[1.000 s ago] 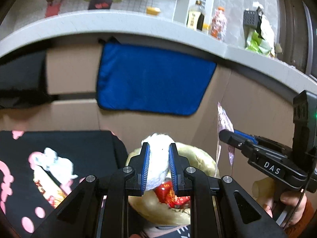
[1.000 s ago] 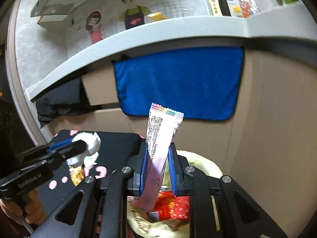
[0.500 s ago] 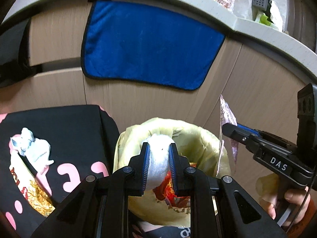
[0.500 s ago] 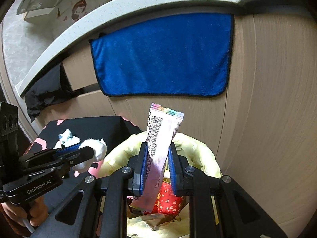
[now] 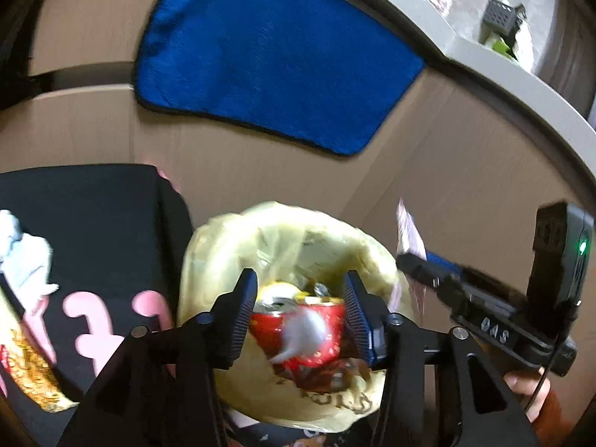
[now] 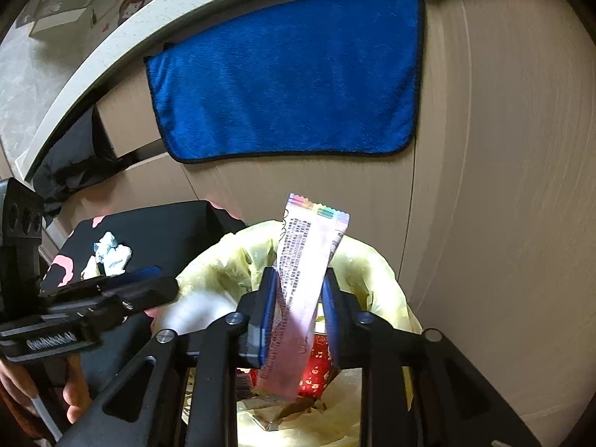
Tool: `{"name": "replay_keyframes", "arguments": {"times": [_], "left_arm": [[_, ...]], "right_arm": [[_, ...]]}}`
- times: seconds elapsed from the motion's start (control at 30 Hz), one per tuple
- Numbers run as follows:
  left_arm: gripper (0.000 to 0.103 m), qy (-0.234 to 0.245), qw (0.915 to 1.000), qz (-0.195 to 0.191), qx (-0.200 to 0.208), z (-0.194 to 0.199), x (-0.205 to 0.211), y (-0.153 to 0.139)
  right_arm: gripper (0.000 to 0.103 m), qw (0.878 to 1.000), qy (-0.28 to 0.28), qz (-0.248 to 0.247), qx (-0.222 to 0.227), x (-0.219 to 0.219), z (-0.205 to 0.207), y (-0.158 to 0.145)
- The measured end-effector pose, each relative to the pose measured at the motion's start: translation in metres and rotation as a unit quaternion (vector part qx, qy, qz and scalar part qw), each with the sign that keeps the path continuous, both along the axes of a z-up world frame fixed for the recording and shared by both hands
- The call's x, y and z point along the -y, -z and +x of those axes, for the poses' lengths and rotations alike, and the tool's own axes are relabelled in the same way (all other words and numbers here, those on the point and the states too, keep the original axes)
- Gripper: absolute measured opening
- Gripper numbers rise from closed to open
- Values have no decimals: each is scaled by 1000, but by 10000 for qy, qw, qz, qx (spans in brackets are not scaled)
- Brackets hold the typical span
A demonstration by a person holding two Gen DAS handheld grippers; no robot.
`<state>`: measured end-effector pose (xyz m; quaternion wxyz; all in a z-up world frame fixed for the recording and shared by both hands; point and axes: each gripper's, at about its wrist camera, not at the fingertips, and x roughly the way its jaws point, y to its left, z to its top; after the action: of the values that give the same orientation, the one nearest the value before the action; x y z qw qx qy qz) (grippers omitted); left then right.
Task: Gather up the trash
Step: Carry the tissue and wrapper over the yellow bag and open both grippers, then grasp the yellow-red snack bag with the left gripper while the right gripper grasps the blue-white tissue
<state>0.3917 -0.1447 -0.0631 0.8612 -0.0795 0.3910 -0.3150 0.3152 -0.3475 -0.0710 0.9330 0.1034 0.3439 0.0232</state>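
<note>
A bin lined with a yellow bag stands below both grippers, with a red can and other rubbish inside. My left gripper hangs over it, its jaws opening wide. A white tissue ball is a blur, falling free between them. My right gripper is over the same yellow-bag bin, its jaws opening. A pink wrapper stands loose between the pads, its lower end blurred. The right gripper shows at the right of the left wrist view, the left gripper at the left of the right wrist view.
Left of the bin a black cloth with pink shapes carries a crumpled white tissue and a yellow snack bag. Behind the bin are wooden cabinet fronts with a blue towel hanging under the counter edge.
Both grippers came down over the bin. The left jaws opened and let the tissue ball drop. The right jaws widened around the pink wrapper.
</note>
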Motion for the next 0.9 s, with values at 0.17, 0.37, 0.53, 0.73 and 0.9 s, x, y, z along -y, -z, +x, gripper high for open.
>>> {"name": "replay_keyframes", "arguments": {"times": [0.17, 0.37, 0.53, 0.73, 0.9], "left_arm": [[50, -625, 9980, 86, -36, 0, -36, -11], [50, -2124, 9753, 473, 364, -16, -110, -25], [50, -3271, 9445, 256, 160, -22, -186, -15], [50, -3508, 9340, 60, -675, -10, -228, 22], [50, -3181, 9436, 150, -904, -6, -211, 43]], "right_arm": [[46, 9996, -74, 207, -190, 0, 3, 11], [47, 9997, -69, 228, -88, -7, -1, 5], [50, 9995, -176, 123, 247, -25, -11, -11], [50, 9978, -404, -50, 528, -59, -14, -23], [50, 9976, -580, -16, 380, -80, -5, -17]]}}
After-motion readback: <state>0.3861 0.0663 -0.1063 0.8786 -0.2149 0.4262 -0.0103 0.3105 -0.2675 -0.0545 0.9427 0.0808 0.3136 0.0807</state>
